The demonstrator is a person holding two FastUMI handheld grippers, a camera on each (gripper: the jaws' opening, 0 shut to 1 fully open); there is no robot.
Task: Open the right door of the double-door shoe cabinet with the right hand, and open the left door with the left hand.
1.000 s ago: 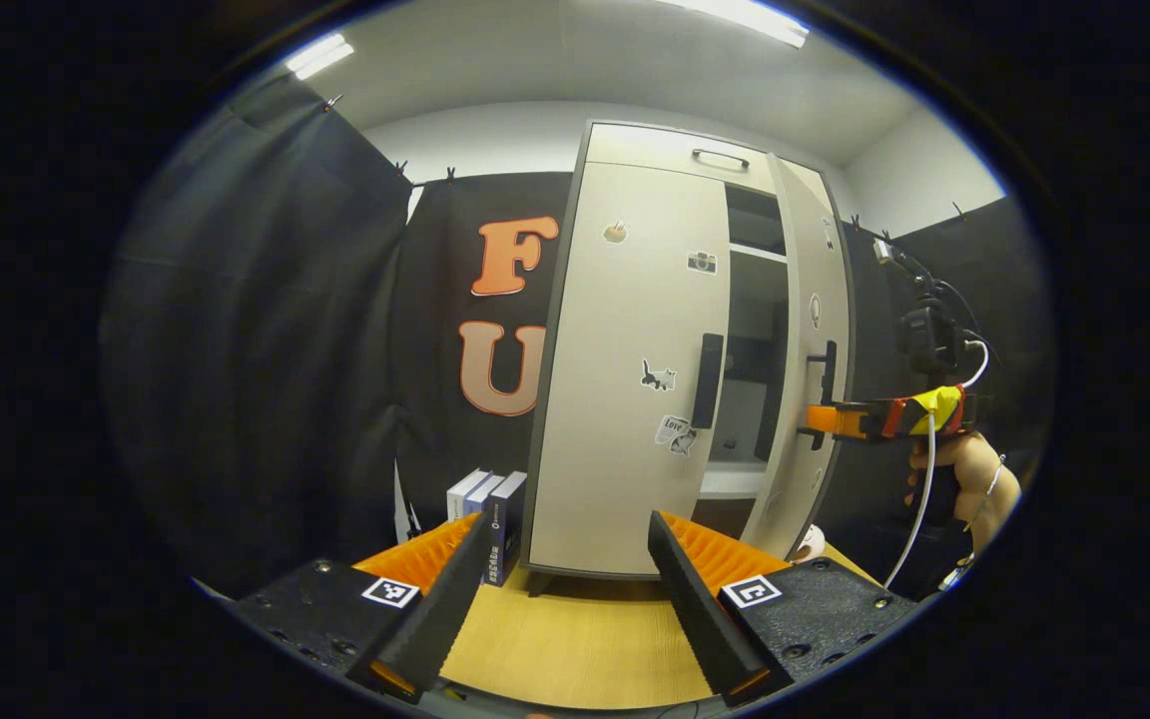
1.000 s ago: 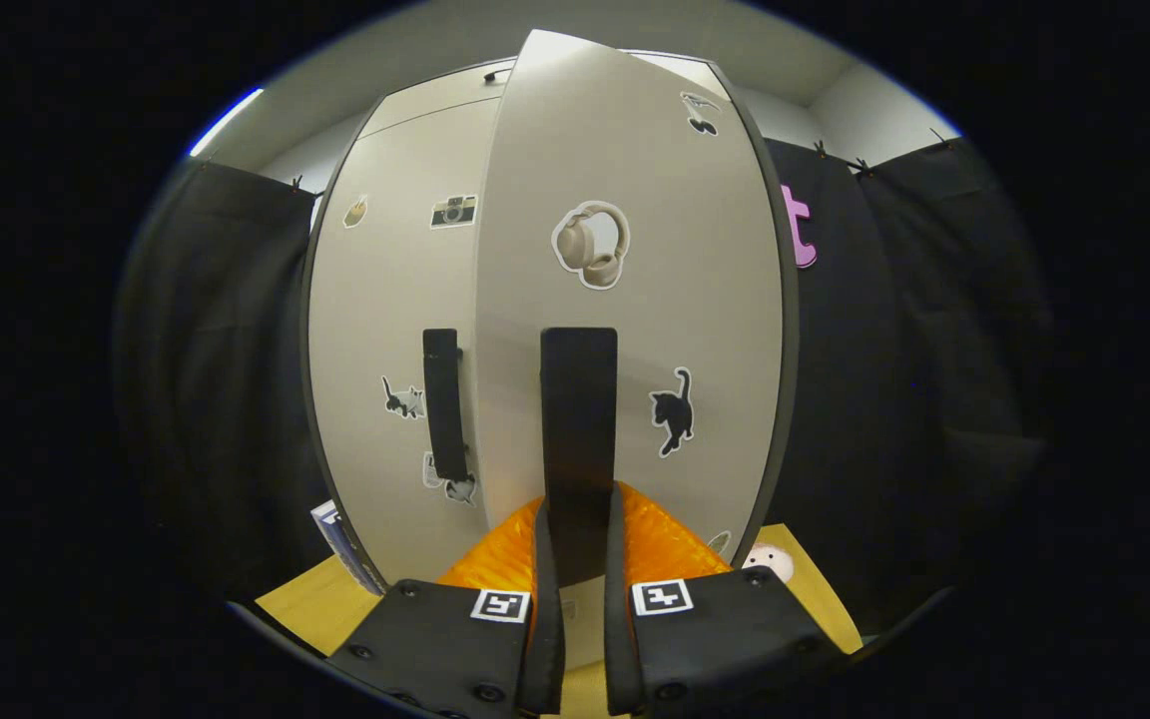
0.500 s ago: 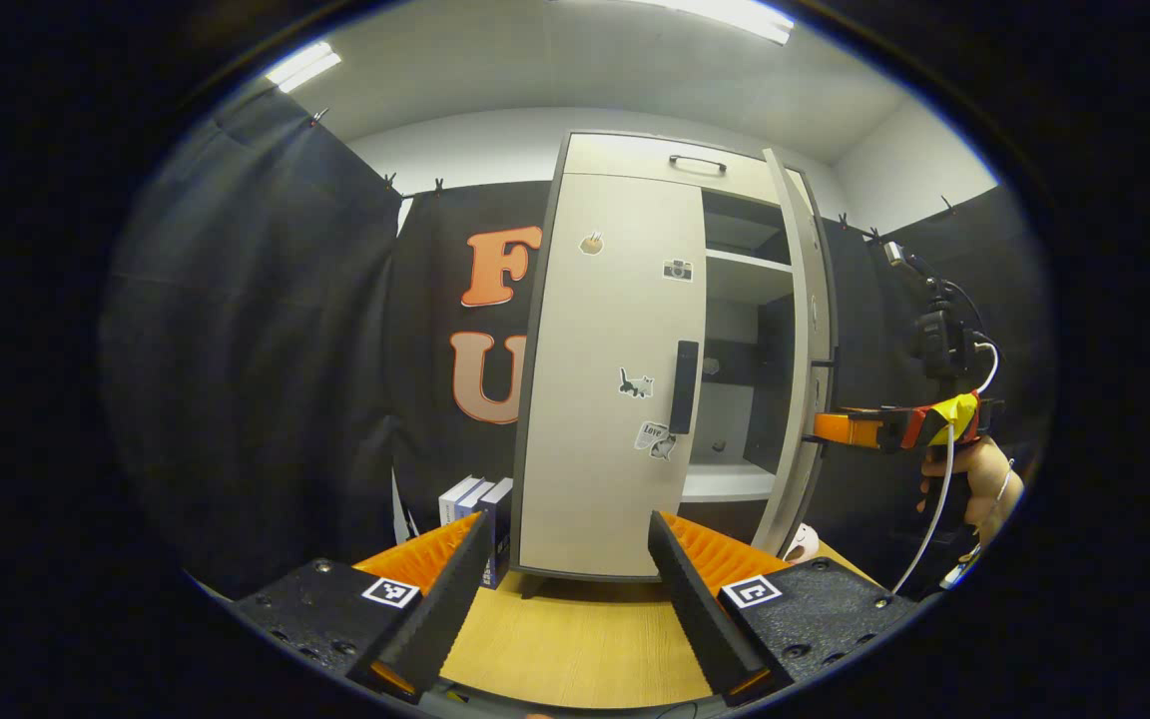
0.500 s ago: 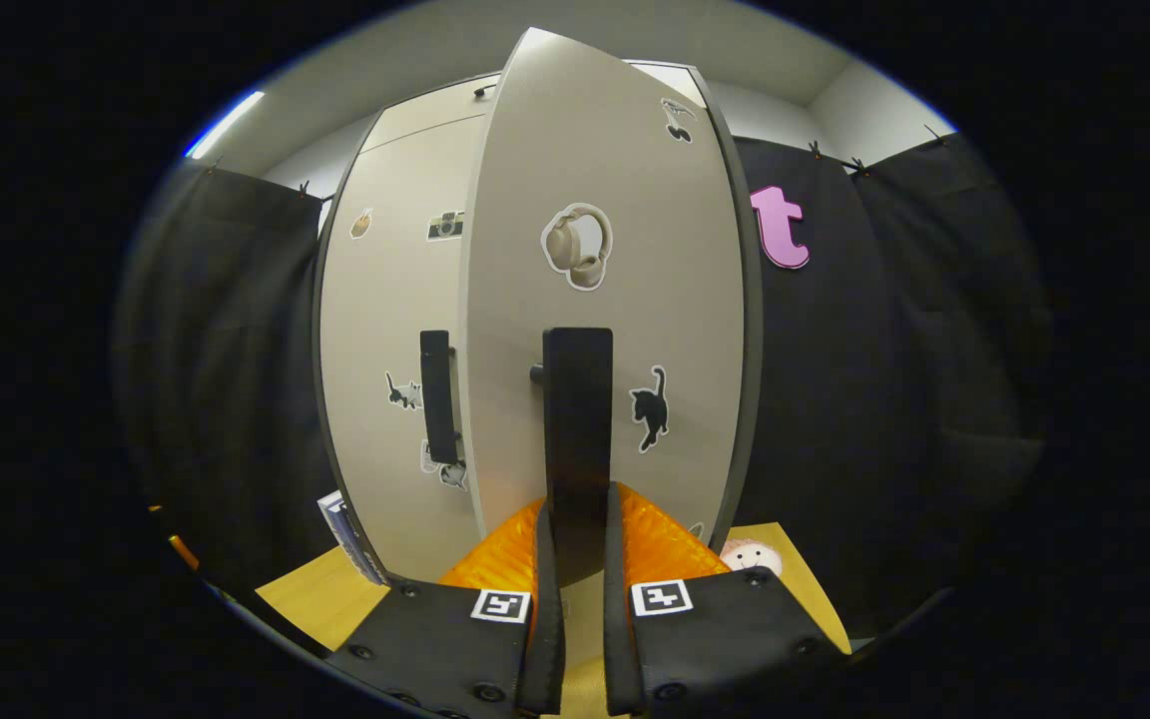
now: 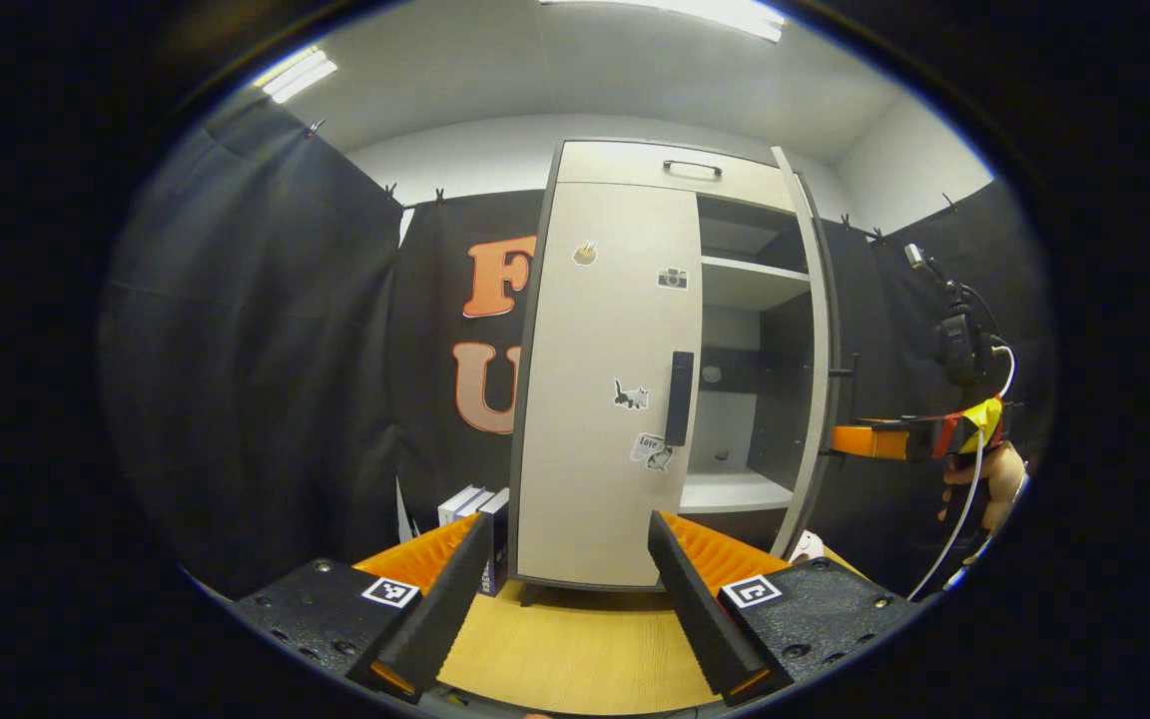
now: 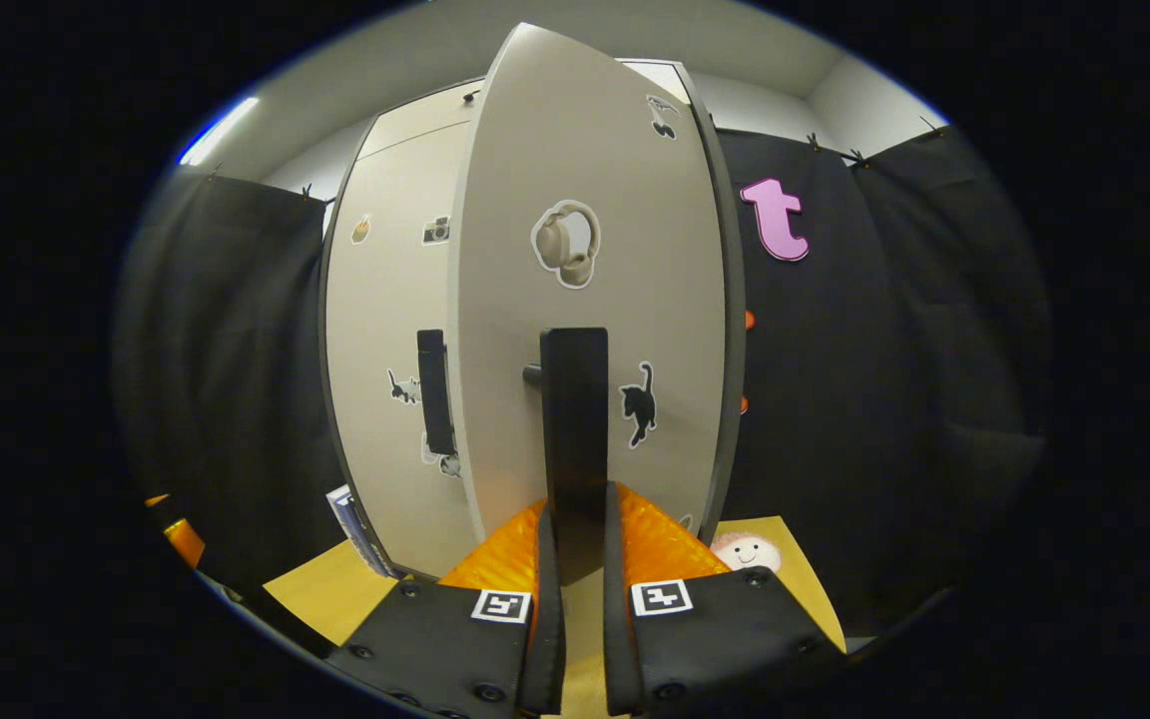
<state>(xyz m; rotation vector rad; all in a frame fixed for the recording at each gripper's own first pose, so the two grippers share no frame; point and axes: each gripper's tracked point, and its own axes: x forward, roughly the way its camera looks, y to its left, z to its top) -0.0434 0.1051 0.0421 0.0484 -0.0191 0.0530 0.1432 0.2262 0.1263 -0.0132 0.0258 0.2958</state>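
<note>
The beige shoe cabinet stands on the table. Its left door (image 5: 595, 379) is closed, and that door's black handle (image 5: 678, 397) is straight ahead of my left gripper (image 5: 567, 521), which is open, empty and well short of it. The right door (image 5: 815, 350) stands swung out, edge-on in the left gripper view, and bare shelves (image 5: 750, 285) show inside. In the right gripper view that door (image 6: 595, 250) faces me, and my right gripper (image 6: 575, 499) is shut on its black handle (image 6: 575, 399). From the left gripper view the right gripper (image 5: 840, 441) is held by a hand (image 5: 979, 479).
Several small boxes (image 5: 480, 509) stand upright against the cabinet's left foot. The wooden table (image 5: 575, 649) runs from the cabinet to my left fingers. A small white smiley figure (image 6: 745, 549) lies by the cabinet's right foot. A top drawer (image 5: 692, 165) sits above the doors.
The right door has swung further open, with the right gripper holding its handle and moving outward. More of the shelves shows. The left gripper stays open and has drawn back a little.
</note>
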